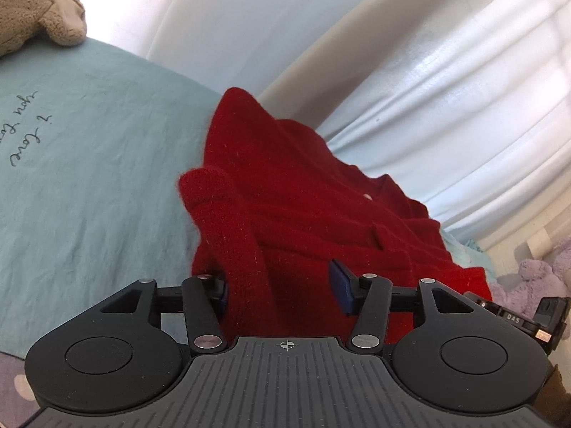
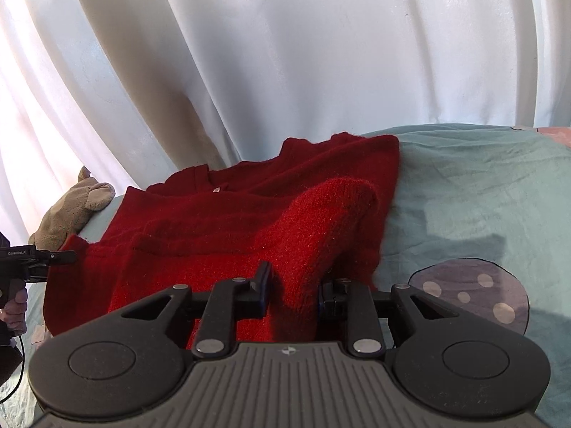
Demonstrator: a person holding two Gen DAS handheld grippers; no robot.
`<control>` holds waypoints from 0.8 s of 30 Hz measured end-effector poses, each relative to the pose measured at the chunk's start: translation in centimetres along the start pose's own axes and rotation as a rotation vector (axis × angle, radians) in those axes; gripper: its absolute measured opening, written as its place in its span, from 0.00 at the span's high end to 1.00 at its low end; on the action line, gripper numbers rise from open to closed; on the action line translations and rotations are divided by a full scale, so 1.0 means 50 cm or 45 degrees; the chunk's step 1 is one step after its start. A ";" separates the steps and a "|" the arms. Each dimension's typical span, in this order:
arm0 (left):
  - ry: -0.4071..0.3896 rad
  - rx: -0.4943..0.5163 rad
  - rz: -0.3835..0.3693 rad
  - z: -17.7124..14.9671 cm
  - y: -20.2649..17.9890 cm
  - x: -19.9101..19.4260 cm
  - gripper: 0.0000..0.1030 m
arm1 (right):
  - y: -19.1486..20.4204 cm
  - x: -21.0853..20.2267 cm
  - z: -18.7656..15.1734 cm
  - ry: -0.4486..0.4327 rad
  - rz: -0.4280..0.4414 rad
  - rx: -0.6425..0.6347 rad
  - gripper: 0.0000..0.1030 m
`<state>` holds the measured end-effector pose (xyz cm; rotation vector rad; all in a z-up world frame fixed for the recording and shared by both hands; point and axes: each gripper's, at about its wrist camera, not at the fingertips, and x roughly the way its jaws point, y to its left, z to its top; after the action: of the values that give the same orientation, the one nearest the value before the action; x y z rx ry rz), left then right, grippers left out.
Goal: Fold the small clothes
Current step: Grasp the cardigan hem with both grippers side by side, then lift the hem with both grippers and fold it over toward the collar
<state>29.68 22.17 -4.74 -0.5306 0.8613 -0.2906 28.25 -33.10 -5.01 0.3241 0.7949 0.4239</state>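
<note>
A small red knitted cardigan (image 1: 303, 196) lies on a pale teal sheet (image 1: 89, 160); it also shows in the right wrist view (image 2: 221, 235). My left gripper (image 1: 282, 287) is open, its blue pads wide apart with a raised fold of the red sleeve between them. My right gripper (image 2: 292, 289) has its jaws partly apart with a raised fold of the other red sleeve (image 2: 321, 221) between them. The left gripper also shows at the left edge of the right wrist view (image 2: 39, 260).
White curtains (image 2: 285, 53) hang behind the bed. A grey-brown plush toy (image 1: 39, 10) lies at the far left, also in the right wrist view (image 2: 71, 214). A purple plush toy (image 1: 535, 278) sits at the right. The sheet (image 2: 481, 196) carries a purple mushroom print (image 2: 471, 292).
</note>
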 end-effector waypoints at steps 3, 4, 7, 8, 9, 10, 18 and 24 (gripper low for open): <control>0.000 0.027 0.106 0.006 -0.008 -0.004 0.88 | 0.016 -0.002 0.005 -0.024 -0.033 -0.036 0.87; -0.006 0.018 0.117 0.008 -0.008 -0.009 0.89 | 0.026 -0.005 0.006 -0.033 -0.039 -0.073 0.88; -0.032 0.025 0.150 0.016 -0.026 -0.040 0.89 | 0.064 -0.023 0.009 -0.068 -0.072 -0.194 0.89; -0.057 0.058 0.156 0.019 -0.041 -0.054 0.89 | 0.075 -0.031 0.013 -0.085 -0.077 -0.223 0.89; -0.085 0.086 0.155 0.025 -0.057 -0.070 0.89 | 0.086 -0.041 0.019 -0.103 -0.074 -0.245 0.89; -0.111 0.106 0.149 0.031 -0.069 -0.083 0.89 | 0.095 -0.050 0.025 -0.118 -0.060 -0.261 0.89; -0.355 0.274 0.258 0.139 -0.153 -0.099 0.89 | 0.138 -0.058 0.111 -0.307 -0.175 -0.389 0.89; -0.256 0.196 0.347 0.181 -0.091 0.063 0.88 | 0.095 0.058 0.158 -0.268 -0.343 -0.345 0.89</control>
<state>38.58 19.89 0.61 -0.2886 0.6987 -0.0521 34.76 -28.52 0.46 0.0067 0.5567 0.2349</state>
